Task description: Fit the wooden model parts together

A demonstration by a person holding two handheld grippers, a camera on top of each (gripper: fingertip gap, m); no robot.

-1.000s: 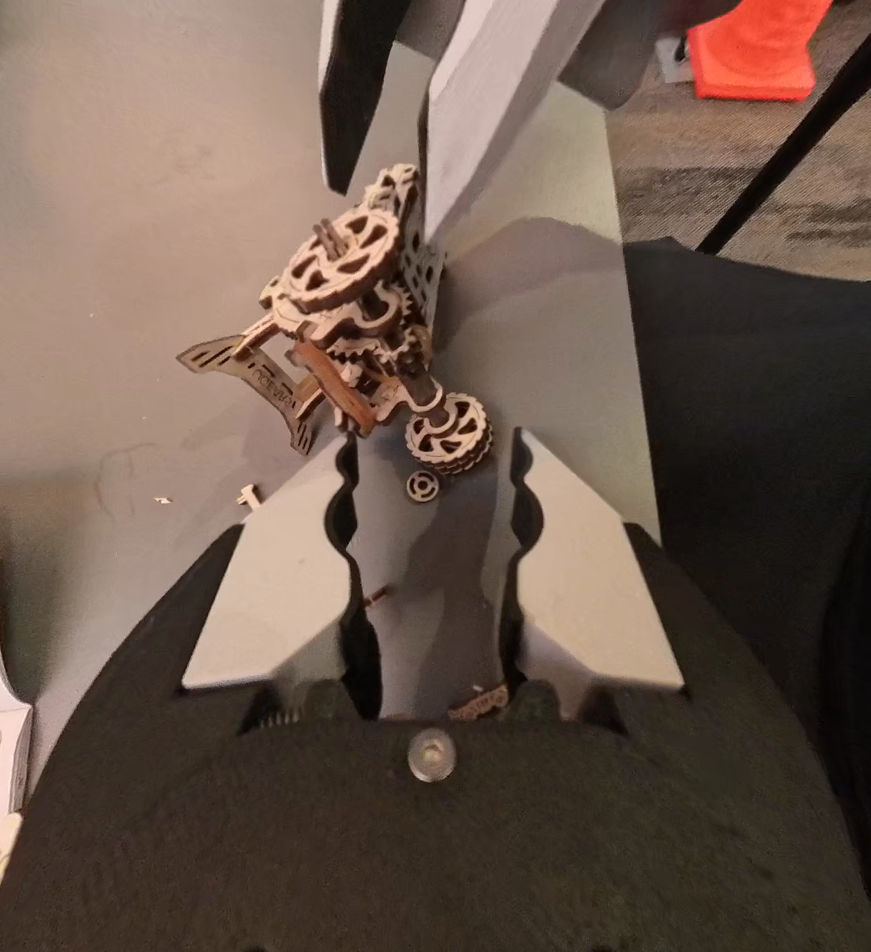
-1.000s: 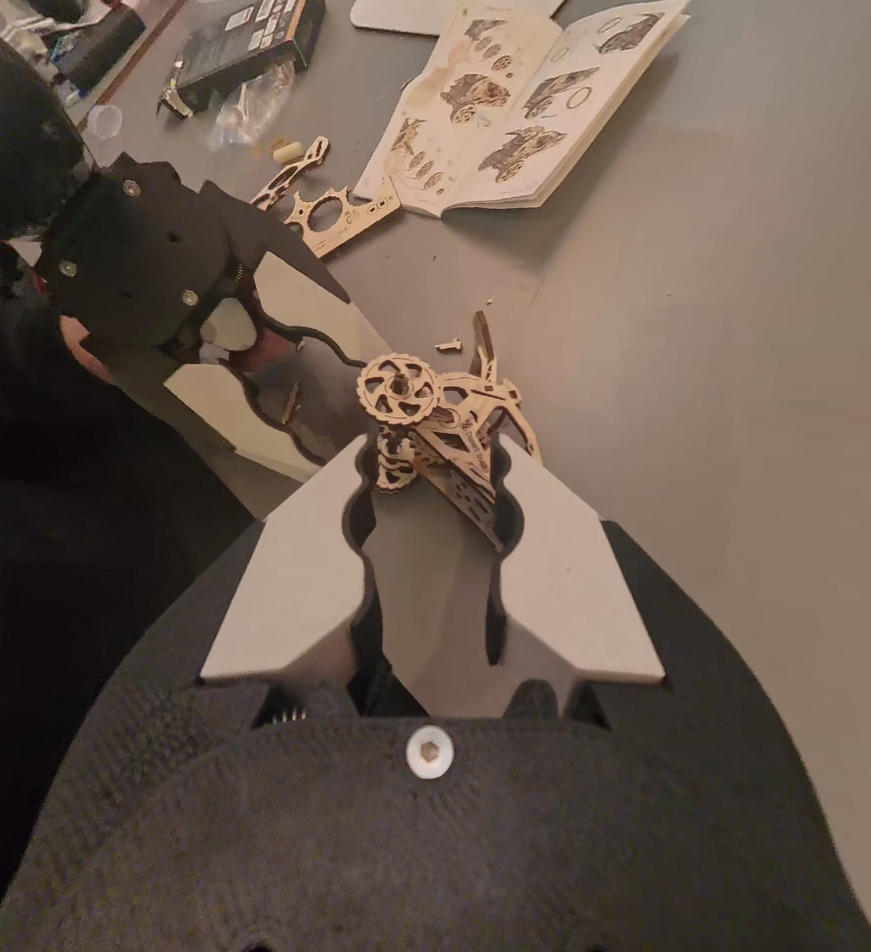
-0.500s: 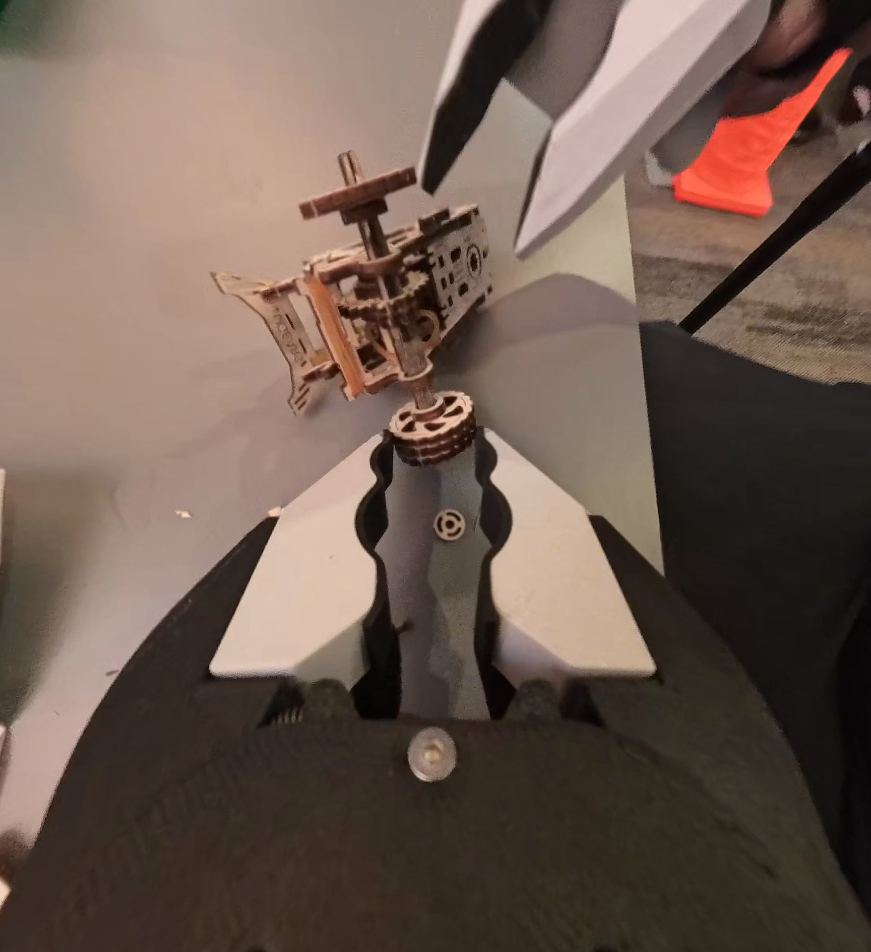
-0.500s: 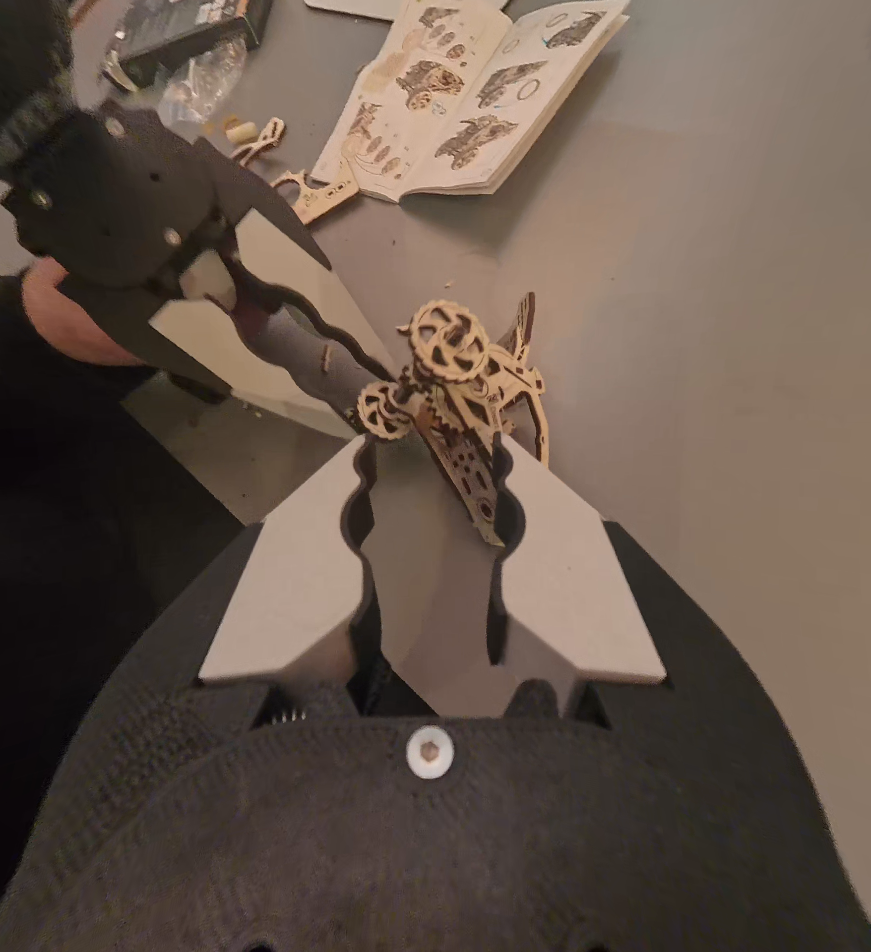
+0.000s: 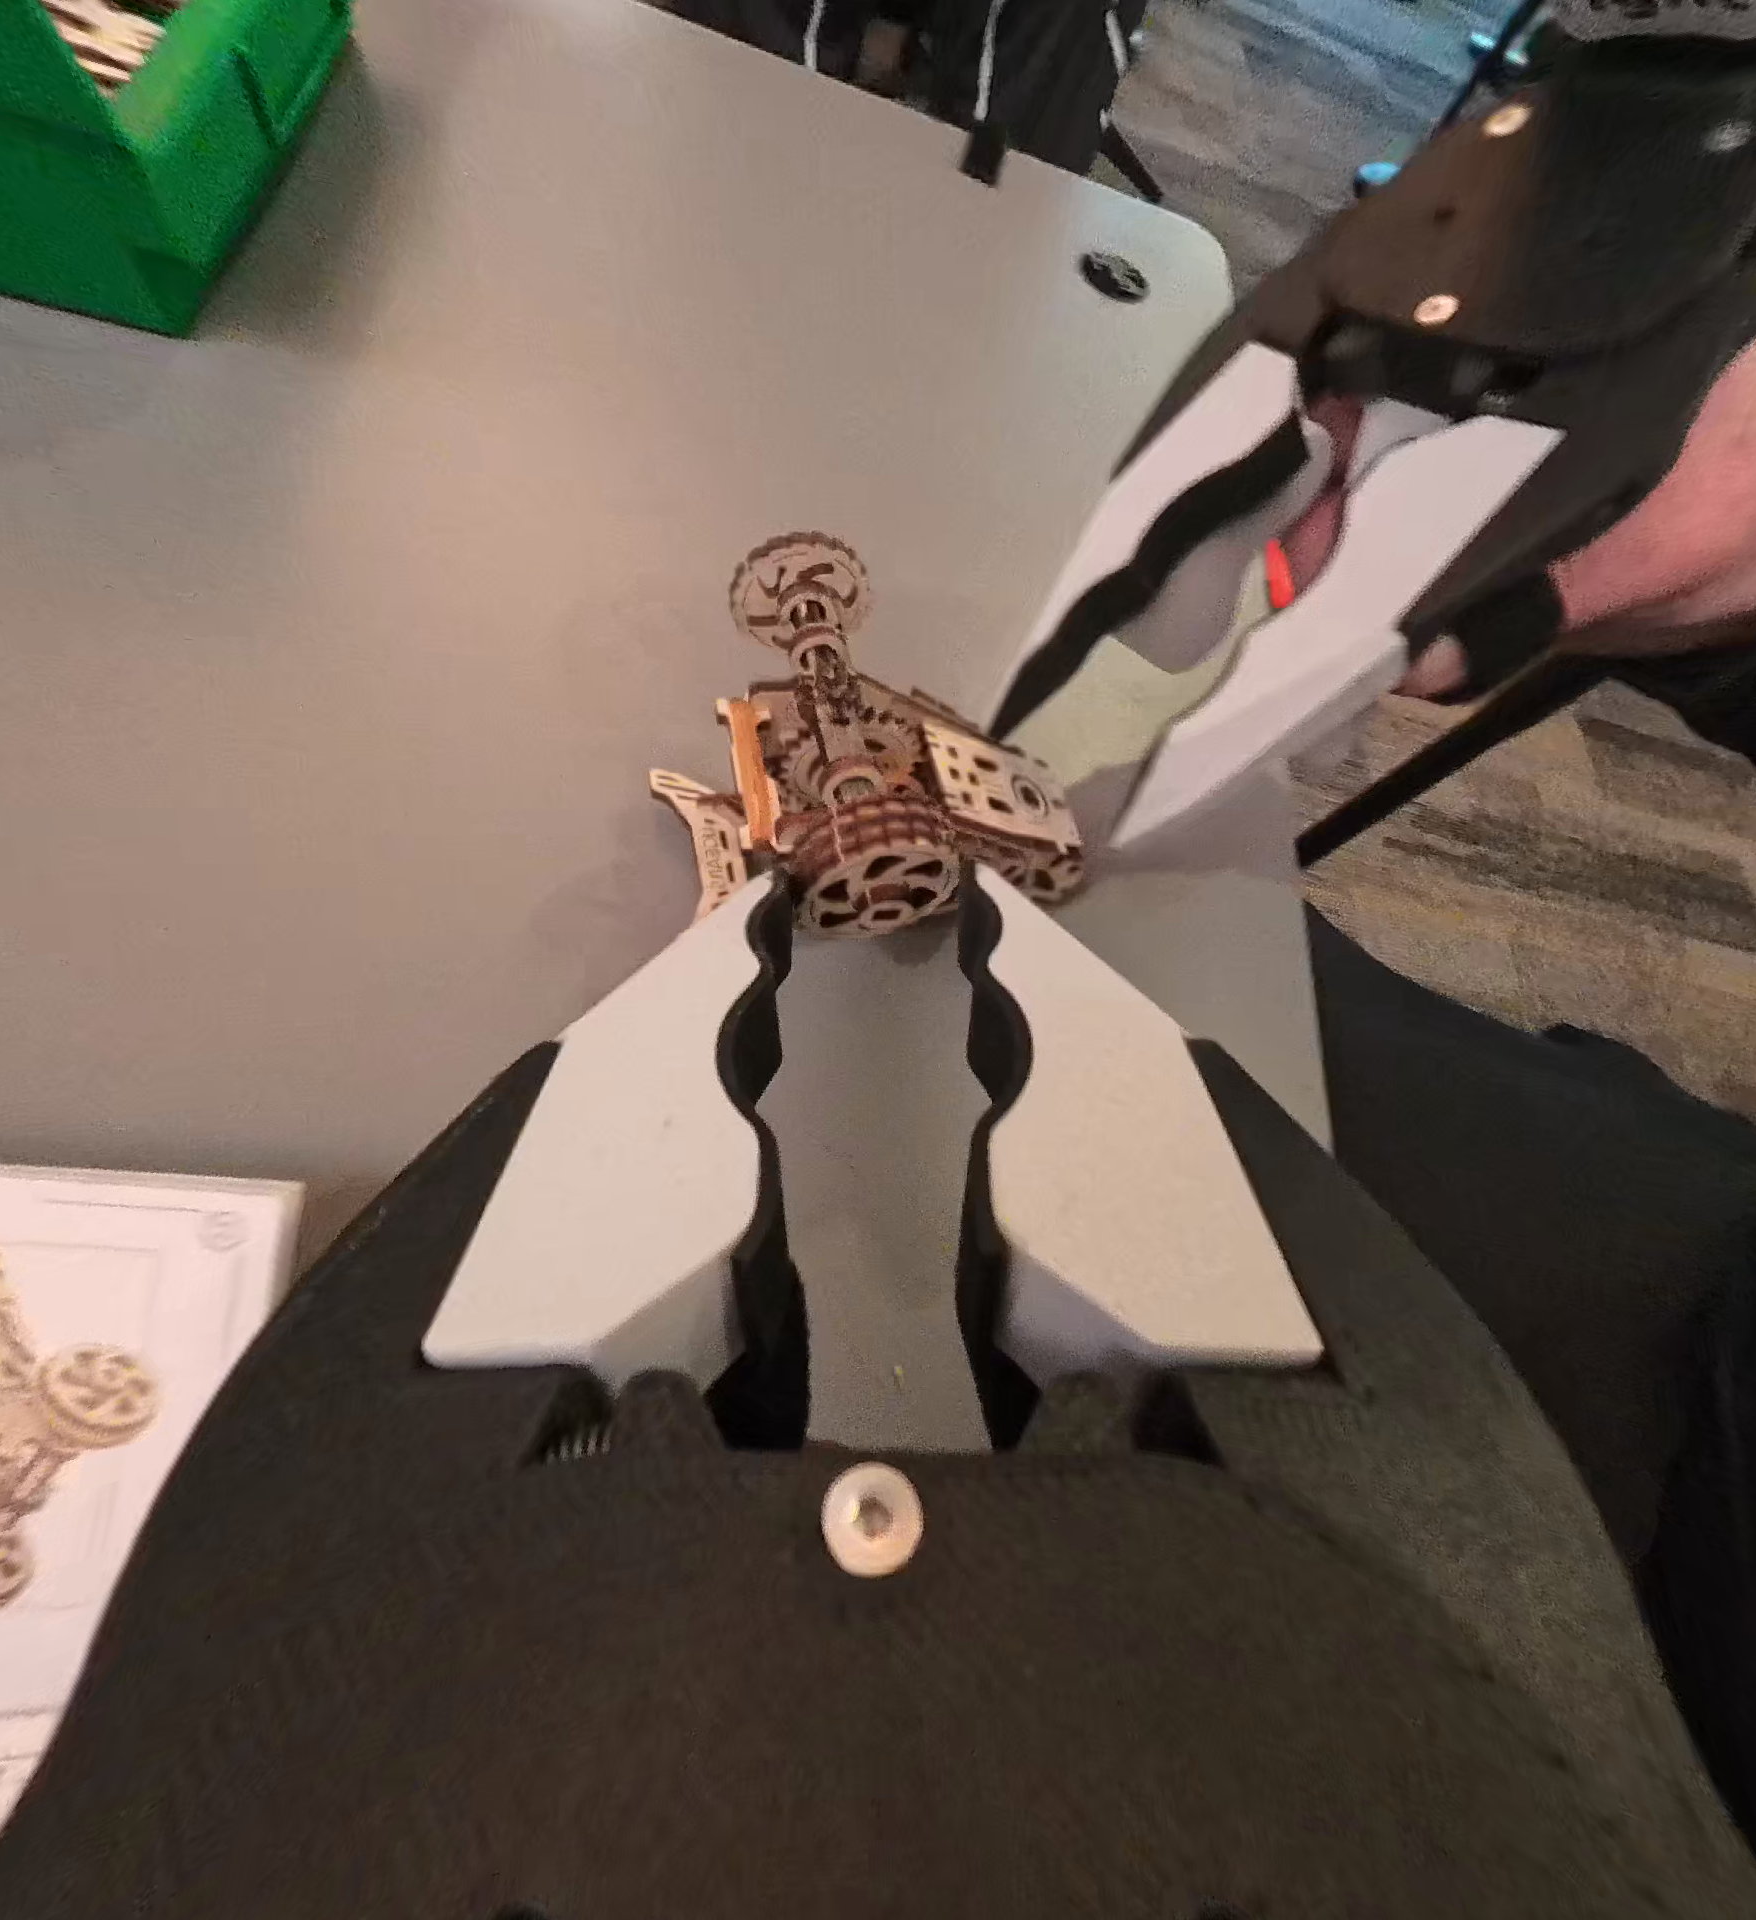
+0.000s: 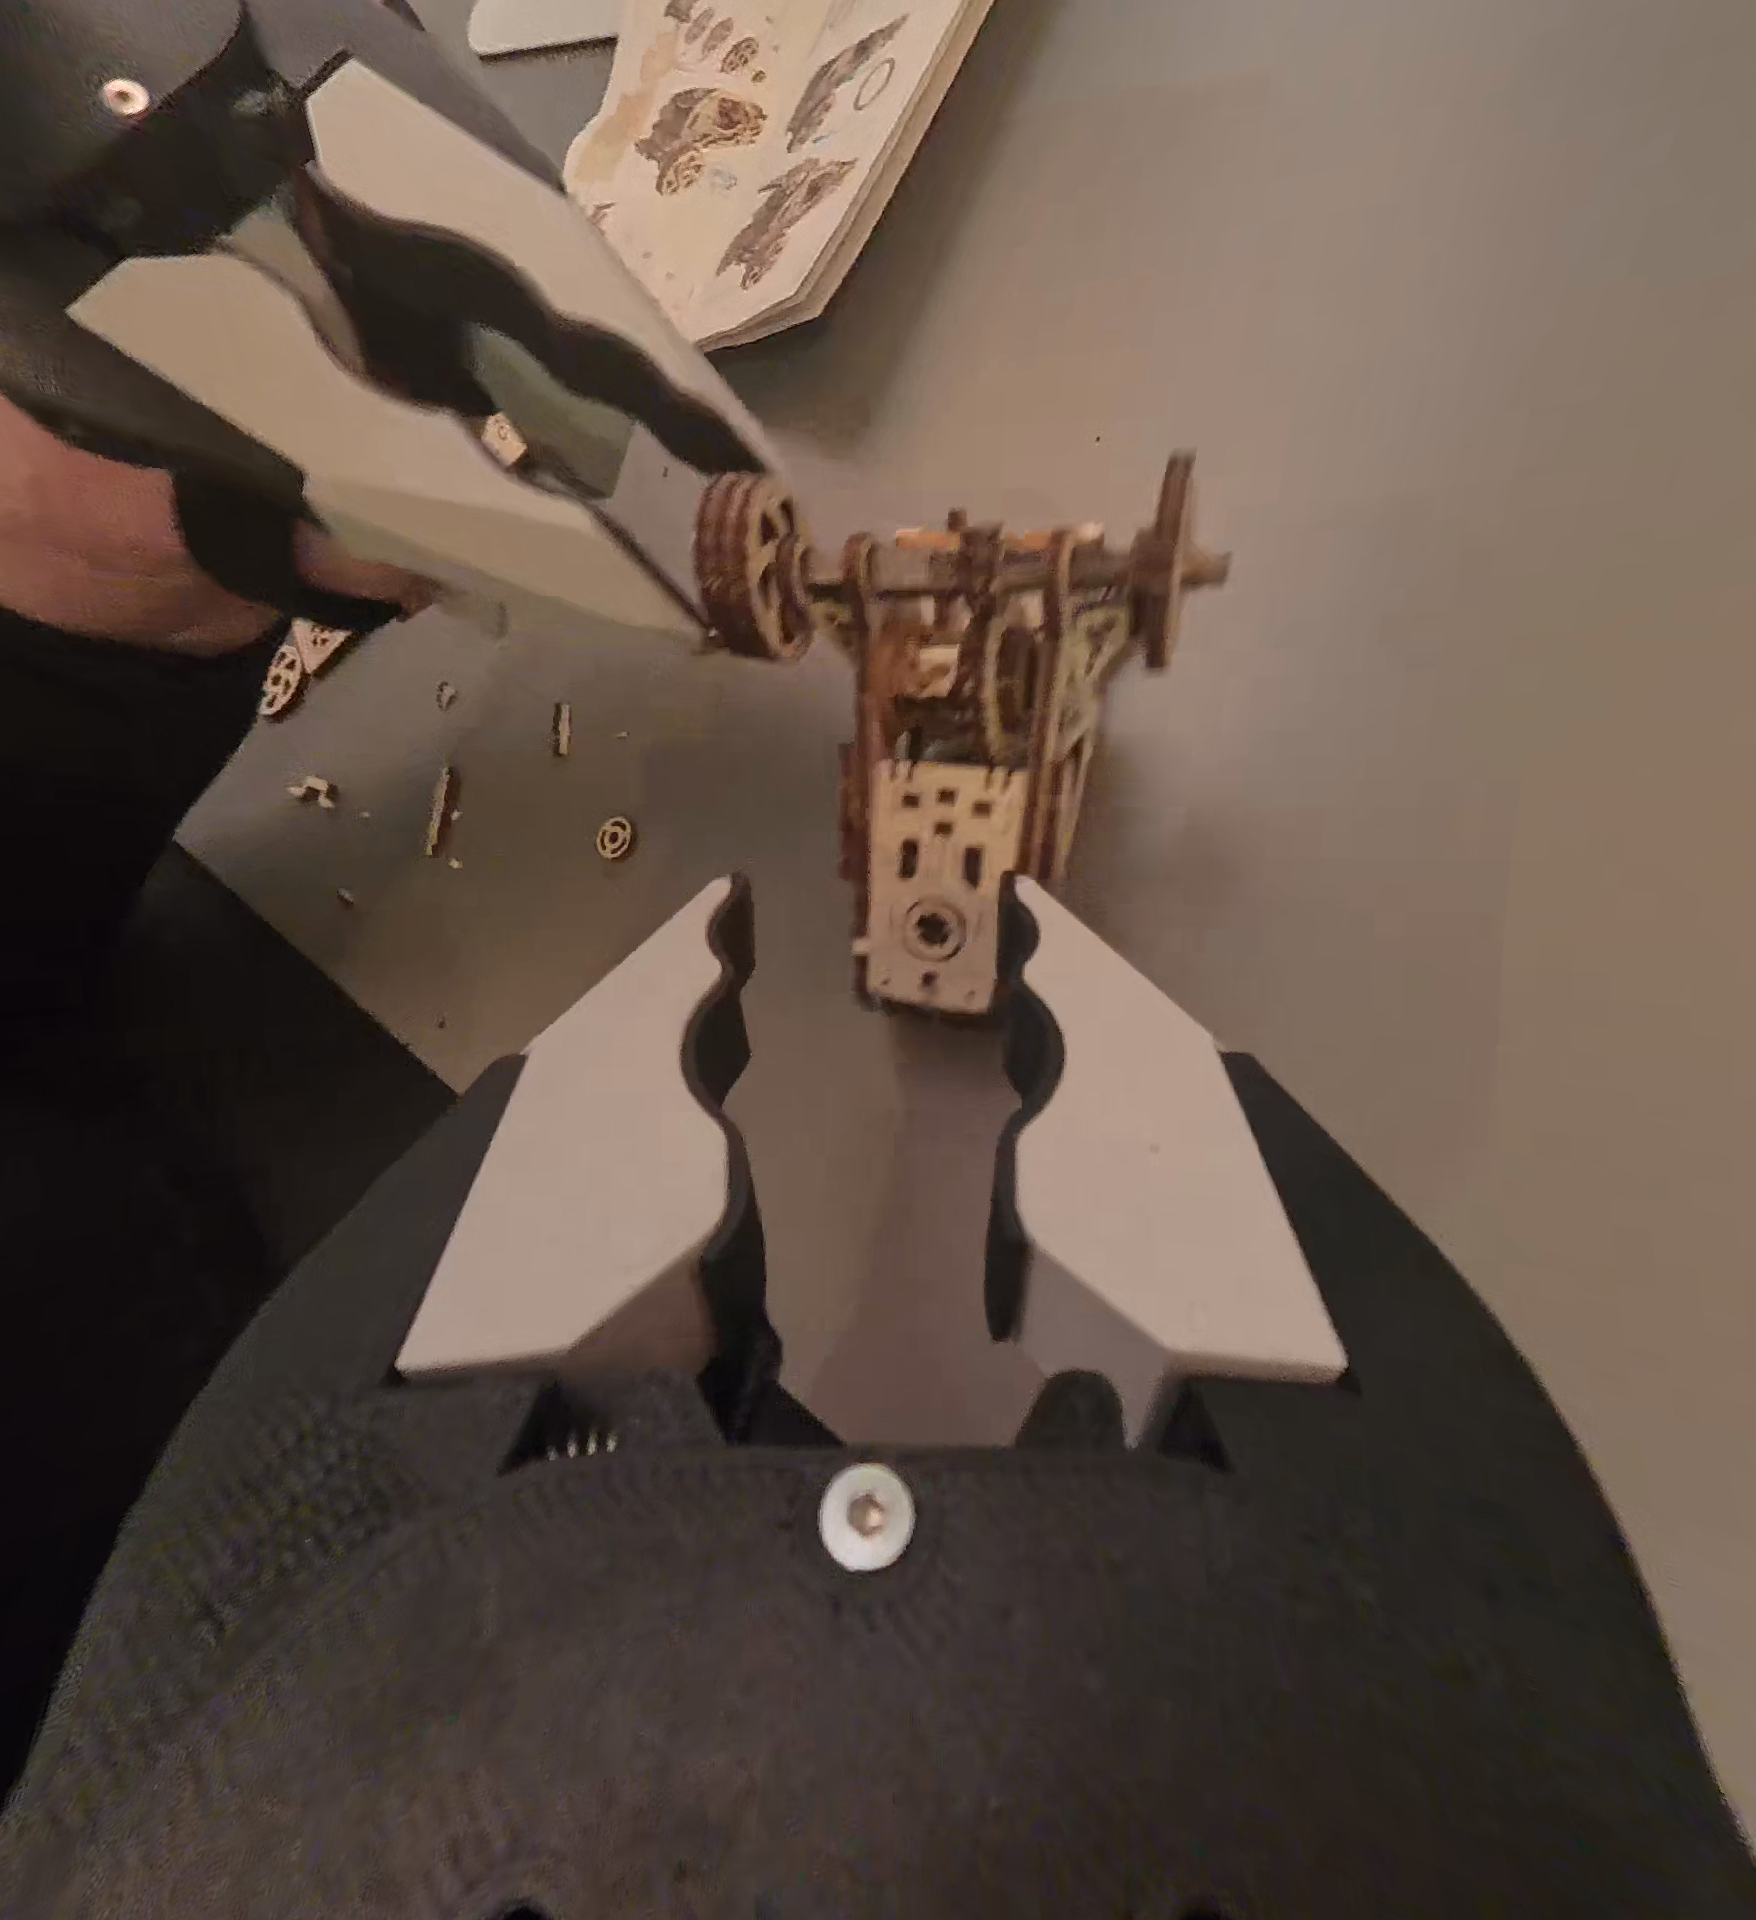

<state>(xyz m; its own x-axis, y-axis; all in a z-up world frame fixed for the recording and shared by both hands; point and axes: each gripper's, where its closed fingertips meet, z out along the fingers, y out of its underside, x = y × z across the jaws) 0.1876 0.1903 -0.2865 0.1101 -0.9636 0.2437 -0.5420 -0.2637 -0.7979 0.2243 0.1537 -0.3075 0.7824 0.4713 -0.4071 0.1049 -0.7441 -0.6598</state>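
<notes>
Gripping one wheel (image 5: pixel 875 881), left claw (image 5: pixel 872 896), seemingly

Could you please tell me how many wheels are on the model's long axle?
2: the near wheel between the left gripper jaws, the far wheel at the opposite end; inner gears not counted.

Laser-cut wooden model (image 5: pixel 858 800), matt grey table (image 5: pixel 354 582), rough black plastic hand-held gripper (image 5: pixel 874 894), paper booklet (image 6: pixel 760 156)

Black textured tongs (image 5: pixel 874 894) with grey wavy-edged fingers (image 5: pixel 635 1143), silver screw (image 5: pixel 871 1519).
</notes>
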